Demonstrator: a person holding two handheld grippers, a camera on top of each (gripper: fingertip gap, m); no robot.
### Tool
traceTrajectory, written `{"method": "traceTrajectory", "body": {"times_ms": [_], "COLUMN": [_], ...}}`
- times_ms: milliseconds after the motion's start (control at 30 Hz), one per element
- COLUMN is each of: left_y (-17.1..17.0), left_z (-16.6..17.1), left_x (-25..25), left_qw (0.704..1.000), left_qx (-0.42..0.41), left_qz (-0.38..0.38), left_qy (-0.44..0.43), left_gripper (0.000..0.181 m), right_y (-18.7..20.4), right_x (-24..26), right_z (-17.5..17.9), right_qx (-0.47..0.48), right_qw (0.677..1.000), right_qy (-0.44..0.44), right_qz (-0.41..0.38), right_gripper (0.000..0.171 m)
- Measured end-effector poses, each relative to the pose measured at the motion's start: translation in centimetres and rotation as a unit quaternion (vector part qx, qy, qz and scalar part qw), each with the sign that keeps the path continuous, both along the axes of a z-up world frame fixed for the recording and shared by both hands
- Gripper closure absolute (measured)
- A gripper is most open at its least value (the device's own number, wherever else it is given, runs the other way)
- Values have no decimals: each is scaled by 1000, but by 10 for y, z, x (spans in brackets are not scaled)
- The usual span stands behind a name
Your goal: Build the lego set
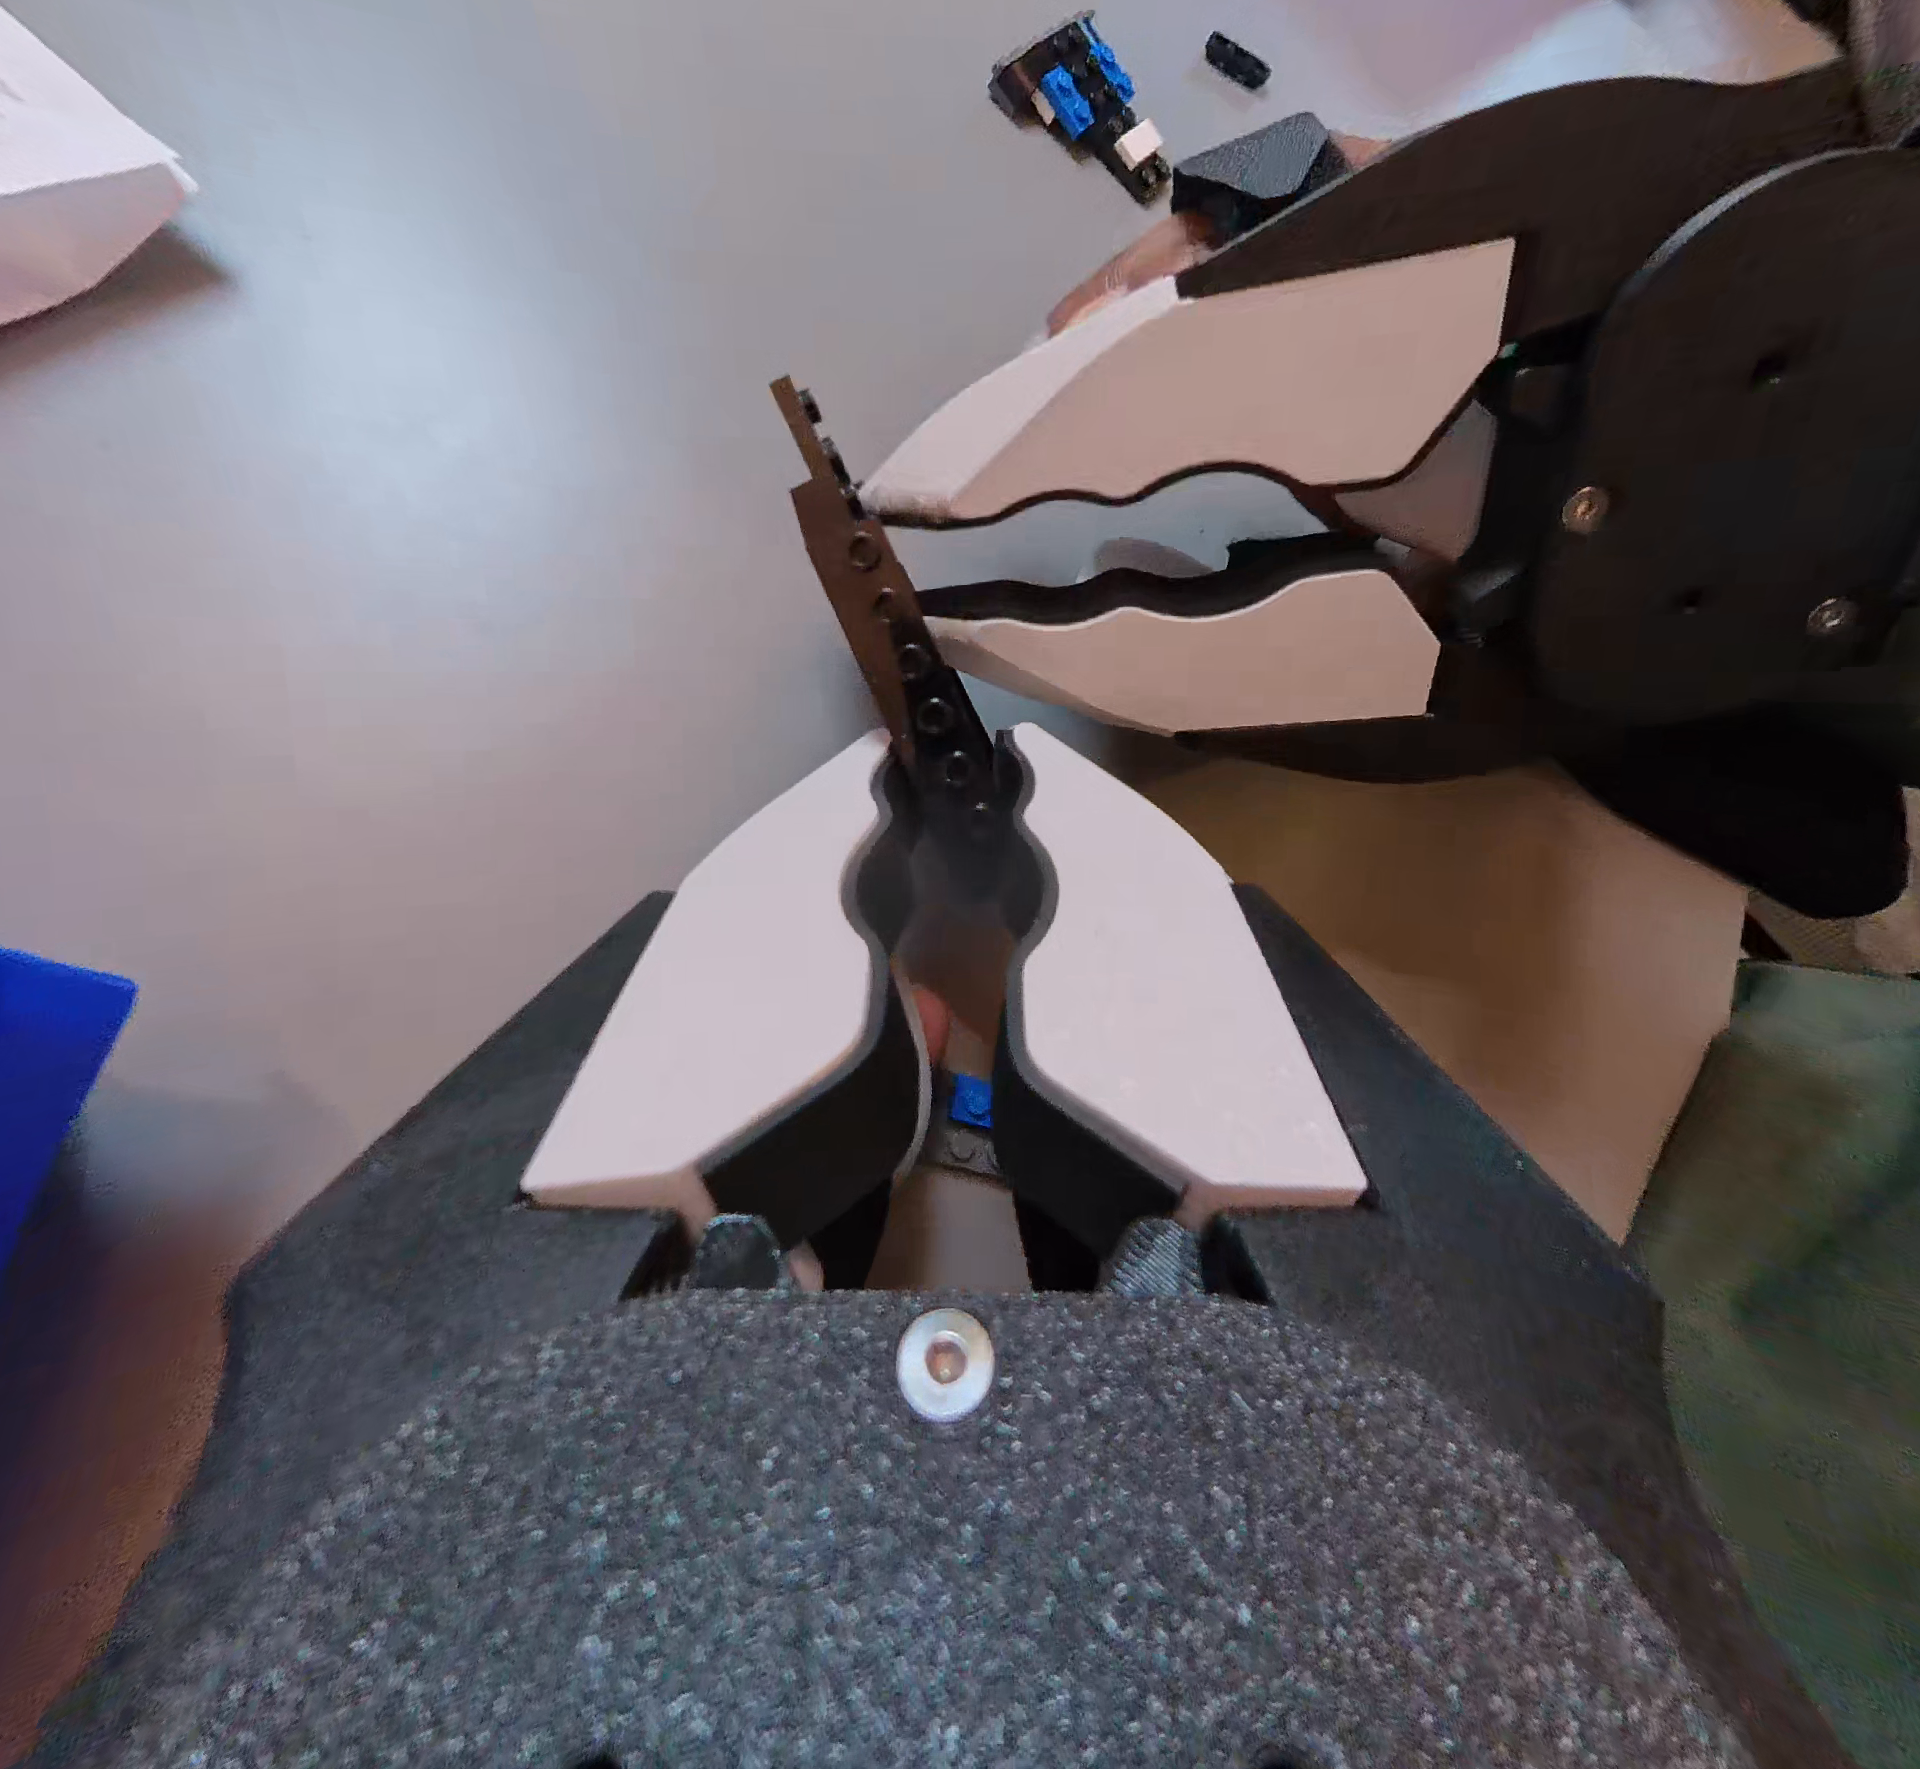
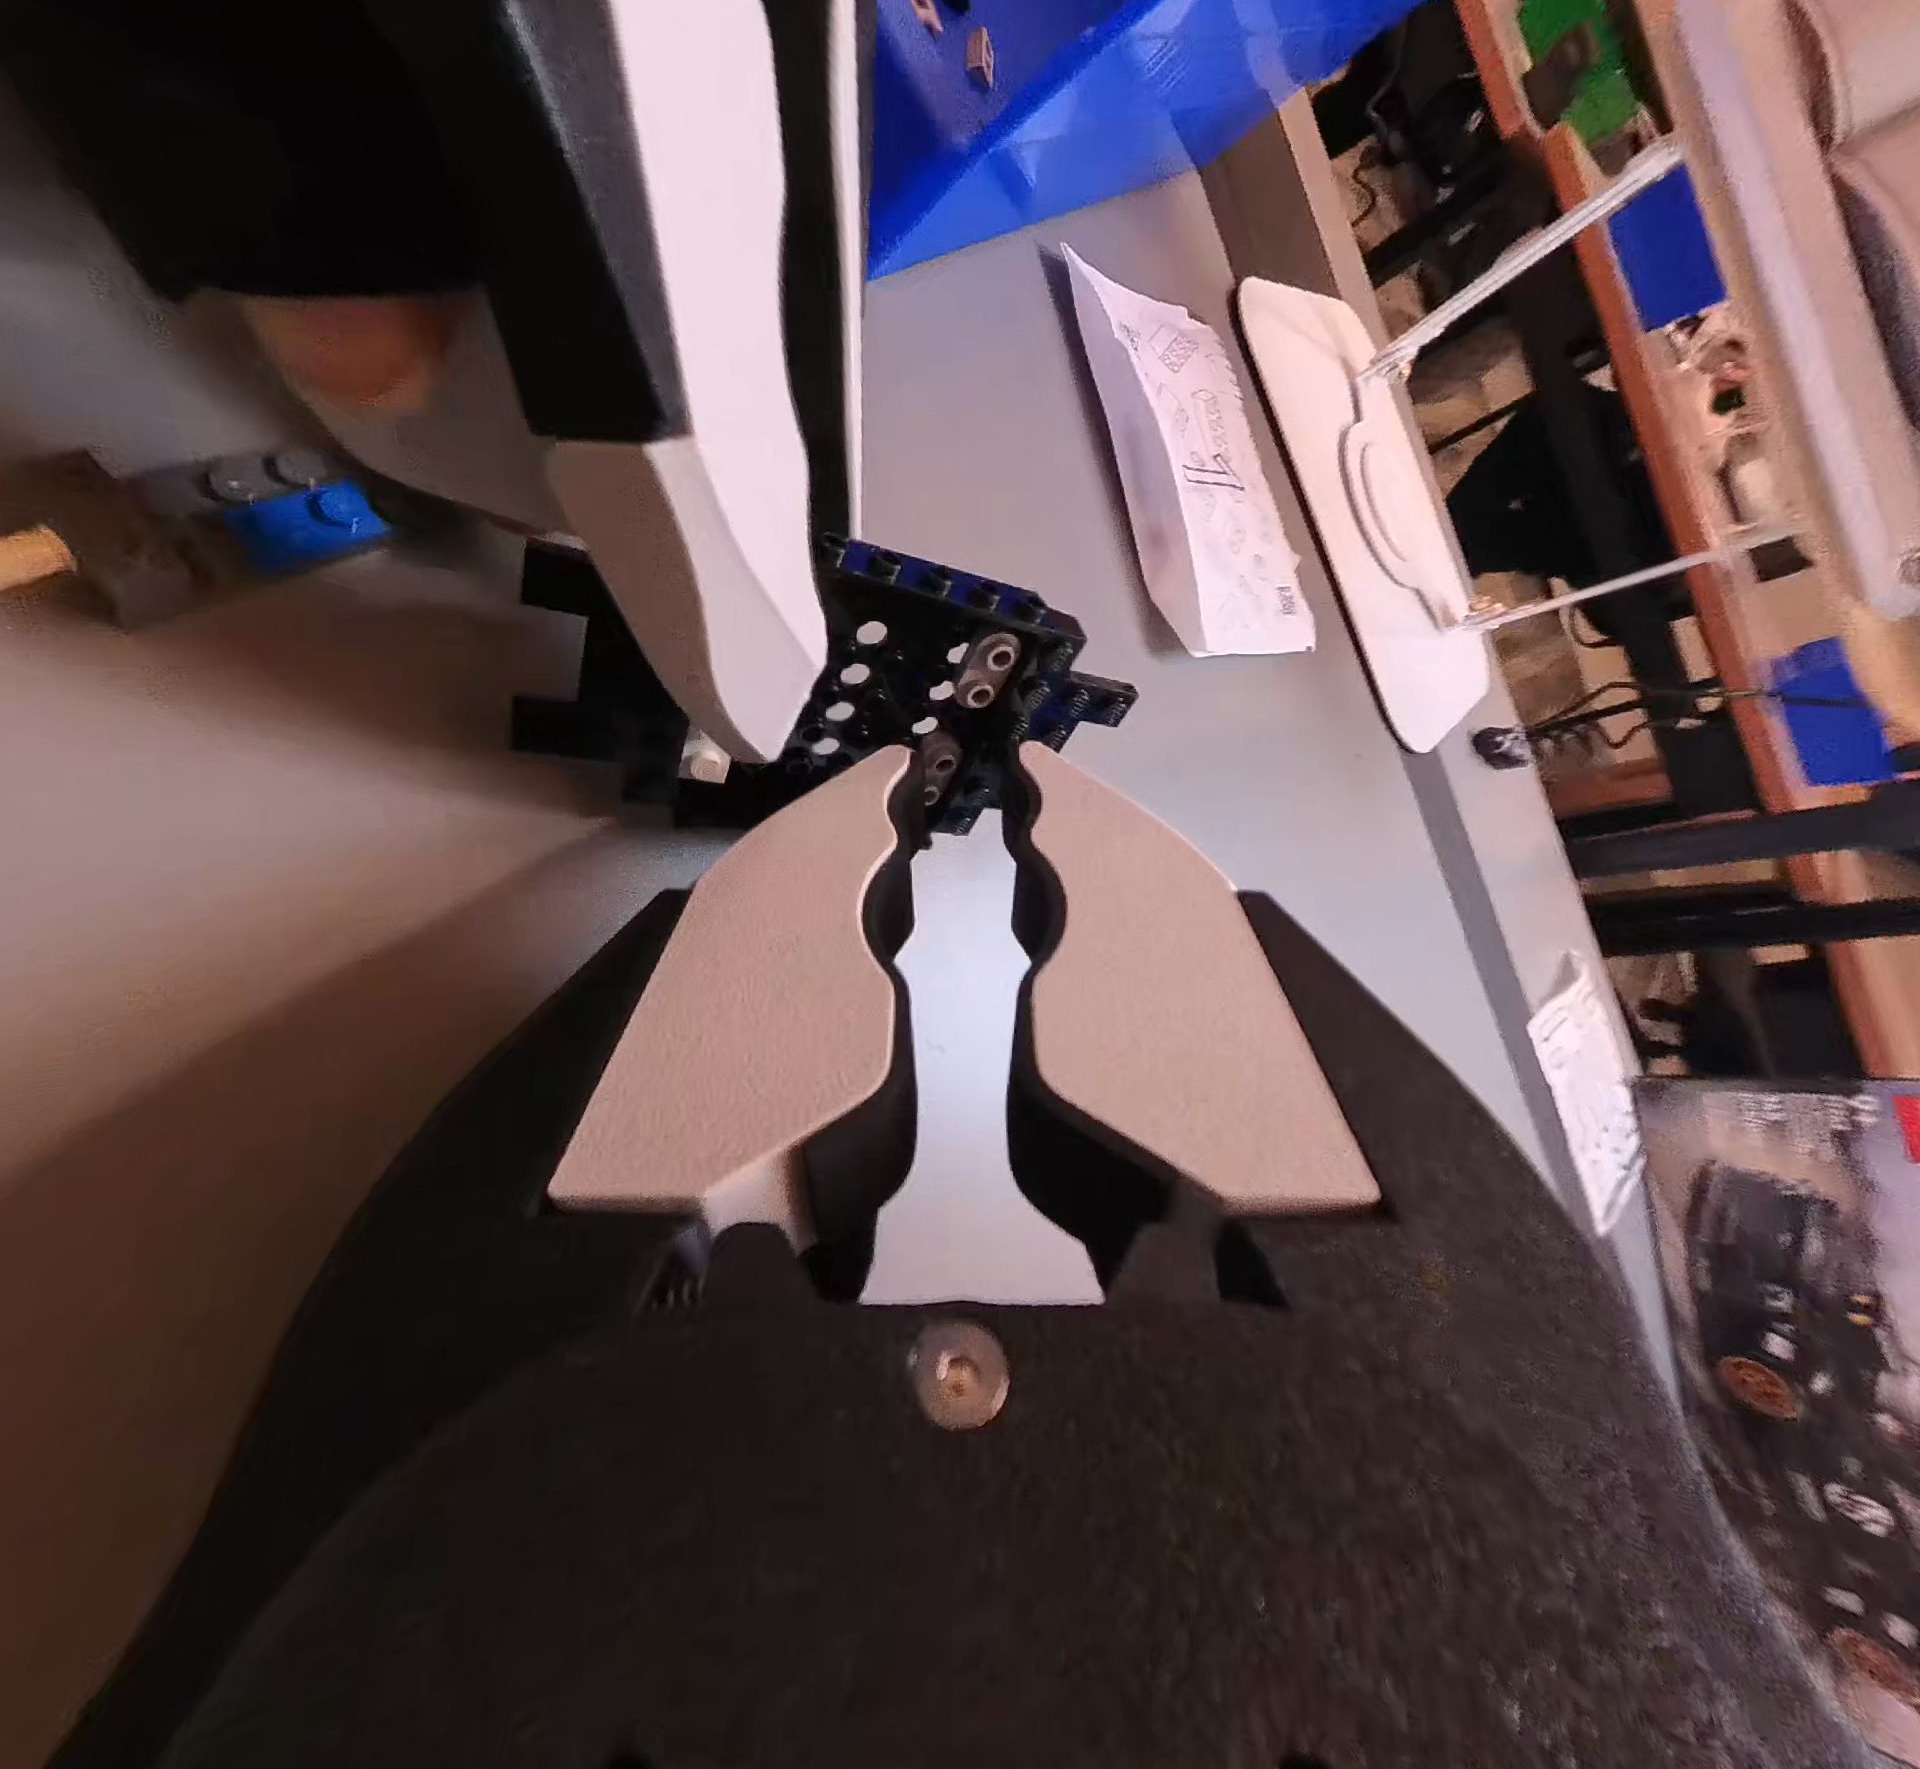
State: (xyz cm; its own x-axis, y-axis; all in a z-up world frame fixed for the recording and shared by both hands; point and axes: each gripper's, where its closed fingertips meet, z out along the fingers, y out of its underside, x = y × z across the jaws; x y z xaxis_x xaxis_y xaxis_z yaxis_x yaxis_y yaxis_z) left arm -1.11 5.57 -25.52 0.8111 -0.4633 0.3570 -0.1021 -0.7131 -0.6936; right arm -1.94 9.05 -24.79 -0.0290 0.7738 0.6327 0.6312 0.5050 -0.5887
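Gripping one brick assembly (image 1: 883,597), both claws; grey pins (image 2: 987,665) show rightward only.

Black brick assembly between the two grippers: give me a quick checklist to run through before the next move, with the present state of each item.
1. Left gripper shut on the black brick assembly: ok, its lower end sits between the tips.
2. Right gripper shut on the assembly: ok, tips pinch its edge.
3. Both grippers apart from each other: cannot tell, the tips are very close in the right wrist view.
4. Assembly clear of the table: ok, held up in the air.
5. Small black and blue build out of the way: ok, it lies farther off on the table.
6. Seating of the grey pins: cannot tell.
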Motion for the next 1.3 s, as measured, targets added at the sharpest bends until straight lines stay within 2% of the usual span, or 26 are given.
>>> {"method": "traceTrajectory", "body": {"times_ms": [200,233,267,467,600,667,800,1033,1300], "left_y": [1,1,1,7,8,7,2,-3,0], "left_z": [0,-1,-1,7,10,13,9,-2,-3], "left_x": [-2,-3,-3,-13,-15,-11,-5,-1,-6], "left_qw": [1000,1000,1000,997,995,995,999,999,998], "left_qx": [4,3,4,0,2,5,8,21,28], "left_qz": [0,1,0,33,43,41,25,-5,3], "left_qy": [2,3,-1,-72,-87,-91,-44,38,50], "left_gripper": [168,168,169,172,173,173,172,168,168], "right_y": [2,4,4,-1,3,5,2,-1,3], "right_x": [1,2,2,5,7,5,3,1,-2], "right_z": [3,5,6,18,20,14,11,-2,-1], "right_qx": [-39,-41,-47,-123,-111,-103,-104,-80,-69], "right_qw": [999,999,999,991,992,993,994,997,997], "right_qy": [15,19,22,58,61,52,44,11,21], "right_qz": [6,2,5,18,1,-10,1,6,10], "right_gripper": [160,169,169,171,144,136,145,144,146]}}
